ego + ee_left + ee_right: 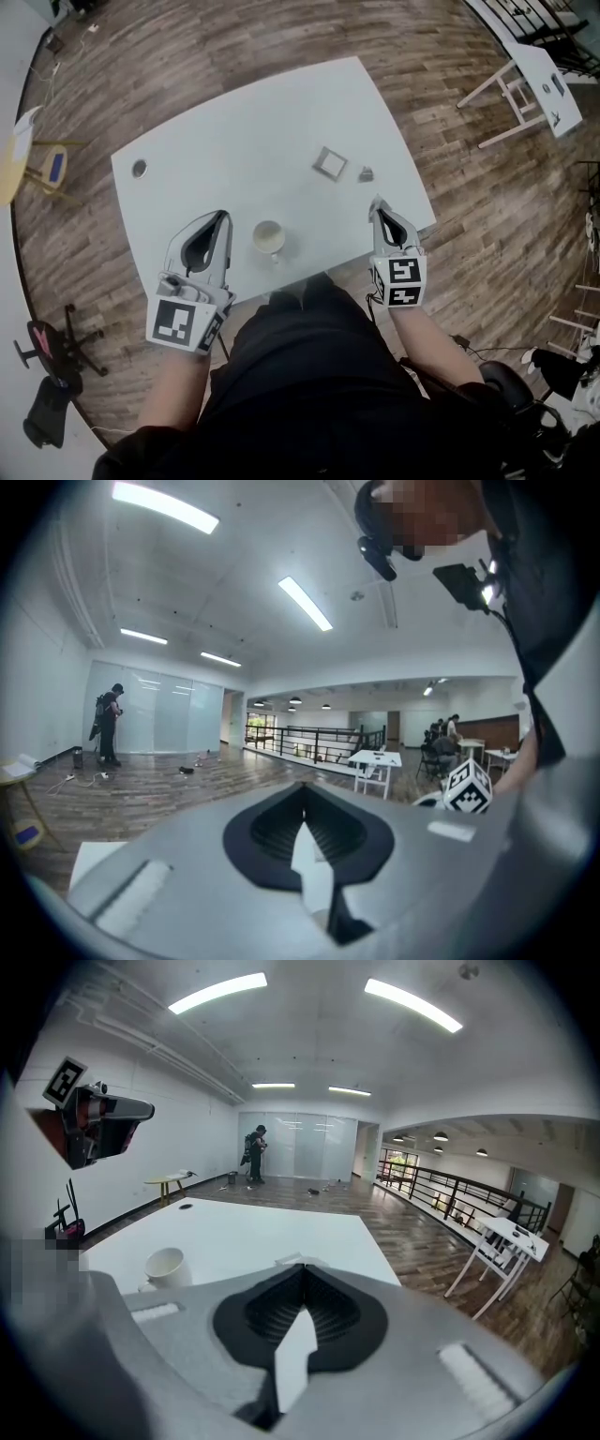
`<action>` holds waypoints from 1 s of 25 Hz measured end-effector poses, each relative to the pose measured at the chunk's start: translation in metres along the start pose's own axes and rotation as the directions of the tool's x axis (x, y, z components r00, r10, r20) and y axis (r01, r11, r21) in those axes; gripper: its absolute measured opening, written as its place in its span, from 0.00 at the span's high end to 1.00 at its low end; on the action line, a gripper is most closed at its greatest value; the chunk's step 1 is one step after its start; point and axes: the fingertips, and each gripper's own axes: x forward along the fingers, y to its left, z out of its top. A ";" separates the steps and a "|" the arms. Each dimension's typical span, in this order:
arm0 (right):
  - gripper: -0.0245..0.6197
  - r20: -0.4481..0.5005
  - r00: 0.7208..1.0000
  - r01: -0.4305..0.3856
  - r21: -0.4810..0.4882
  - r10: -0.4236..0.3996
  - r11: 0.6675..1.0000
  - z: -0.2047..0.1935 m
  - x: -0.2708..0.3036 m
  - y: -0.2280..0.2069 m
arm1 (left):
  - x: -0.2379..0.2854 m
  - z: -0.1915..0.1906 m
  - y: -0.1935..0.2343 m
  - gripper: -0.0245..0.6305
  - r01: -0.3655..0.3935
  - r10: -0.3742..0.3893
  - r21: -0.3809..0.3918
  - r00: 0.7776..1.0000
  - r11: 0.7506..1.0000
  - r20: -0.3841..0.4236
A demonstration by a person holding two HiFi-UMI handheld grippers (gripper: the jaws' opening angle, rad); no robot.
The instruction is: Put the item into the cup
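Note:
A white cup [269,237] stands near the front edge of the white table [244,131]; in the right gripper view the cup [167,1266] is to the left of the jaws. Beyond it lie a flat square grey-and-white item [330,163] and a small grey lump [366,173]. My left gripper [223,218] hovers just left of the cup, shut and holding nothing. My right gripper [376,204] is at the table's right front, just short of the lump, also shut and holding nothing. A corner of the square item [292,1259] peeks over the right gripper [303,1269]. The left gripper view looks level across the room over the shut left gripper [302,787].
A small dark round thing [139,168] lies at the table's far left corner. On the wooden floor stand a small white side table [530,80] to the right, a yellow round table [14,155] to the left and a chair base [52,366]. A person [254,1155] stands far off.

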 end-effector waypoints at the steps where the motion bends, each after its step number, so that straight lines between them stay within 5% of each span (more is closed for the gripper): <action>1: 0.95 0.003 1.000 0.000 -0.003 0.000 1.000 0.002 -0.001 0.000 | -0.001 0.001 0.001 0.96 -0.001 0.001 0.001 1.000 1.000 0.005; 25: 0.95 0.141 0.990 -0.001 -0.004 0.002 1.000 0.055 -0.020 -0.005 | -0.016 0.023 0.010 0.96 -0.023 0.020 0.037 0.996 0.999 0.084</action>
